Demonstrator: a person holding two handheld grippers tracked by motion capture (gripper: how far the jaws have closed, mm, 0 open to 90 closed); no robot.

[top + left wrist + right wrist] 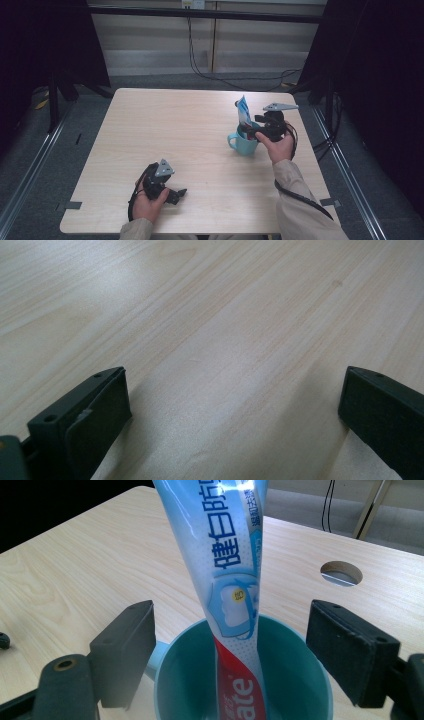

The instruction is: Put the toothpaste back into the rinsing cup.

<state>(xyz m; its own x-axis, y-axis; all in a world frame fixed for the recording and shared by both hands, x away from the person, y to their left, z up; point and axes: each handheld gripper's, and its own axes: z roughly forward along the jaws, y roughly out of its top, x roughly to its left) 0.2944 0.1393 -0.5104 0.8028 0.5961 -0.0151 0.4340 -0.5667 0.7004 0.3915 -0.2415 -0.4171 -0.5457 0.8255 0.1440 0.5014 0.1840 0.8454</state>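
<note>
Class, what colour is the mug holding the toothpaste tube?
Teal mug, clearest in the right gripper view.

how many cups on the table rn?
1. A teal cup stands on the table toward its right side, by the right gripper, with a toothpaste tube standing in it. Nothing looks hidden.

Pale wooden table [200, 130] bears a teal mug [244, 143].

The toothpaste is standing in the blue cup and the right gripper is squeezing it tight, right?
Not quite. The toothpaste tube does stand in the blue cup, but the right gripper isn't squeezing it: the right gripper view shows both jaws wide apart, clear of the tube.
</note>
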